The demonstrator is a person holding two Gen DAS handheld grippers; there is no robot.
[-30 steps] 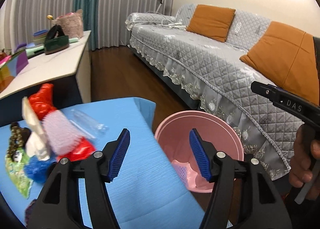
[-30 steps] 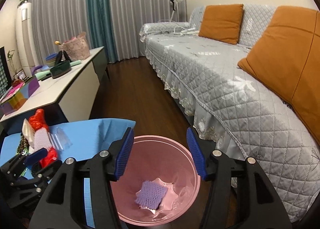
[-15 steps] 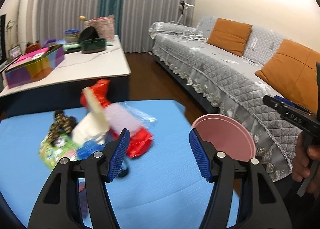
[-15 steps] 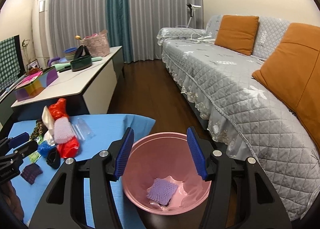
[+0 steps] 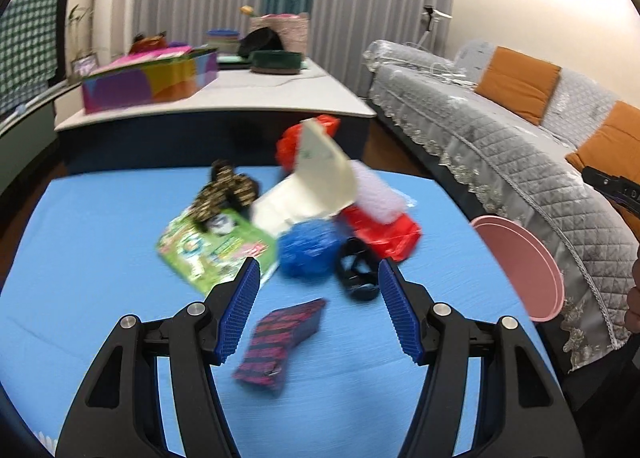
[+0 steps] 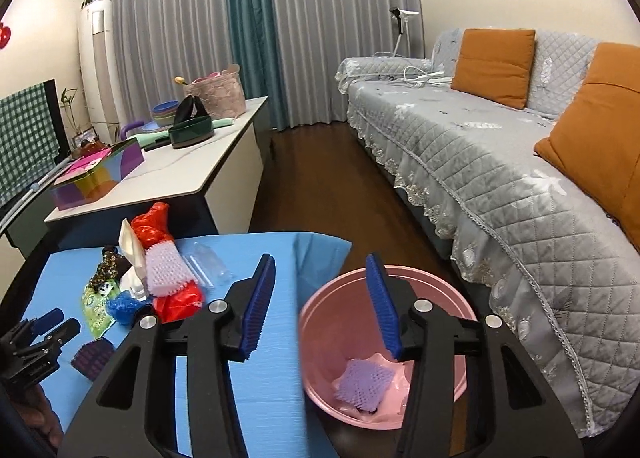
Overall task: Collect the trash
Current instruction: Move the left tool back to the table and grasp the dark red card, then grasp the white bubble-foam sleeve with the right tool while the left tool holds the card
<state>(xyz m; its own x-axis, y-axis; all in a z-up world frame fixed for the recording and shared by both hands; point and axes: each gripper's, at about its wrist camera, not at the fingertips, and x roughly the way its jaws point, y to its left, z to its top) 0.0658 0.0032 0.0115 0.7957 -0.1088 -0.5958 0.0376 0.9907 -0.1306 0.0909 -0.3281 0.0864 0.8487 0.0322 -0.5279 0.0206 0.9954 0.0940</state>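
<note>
Left gripper (image 5: 316, 294) wide, empty, over blurred trash pile (image 5: 304, 214) on blue table (image 5: 80, 258). Right gripper (image 6: 320, 298) closing, empty, above pink bin (image 6: 448, 306) beside table; bin's purple mesh (image 6: 364, 380) partly hidden. Grey sofa (image 6: 480, 162) beyond.

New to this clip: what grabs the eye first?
A bright heap of trash on the blue tablecloth, red bag and blue net ball standing out, straight ahead of the open left tongs. Beside the table on the floor, the pink bin under the empty, closing right tongs holds a purple mesh scrap.
</note>
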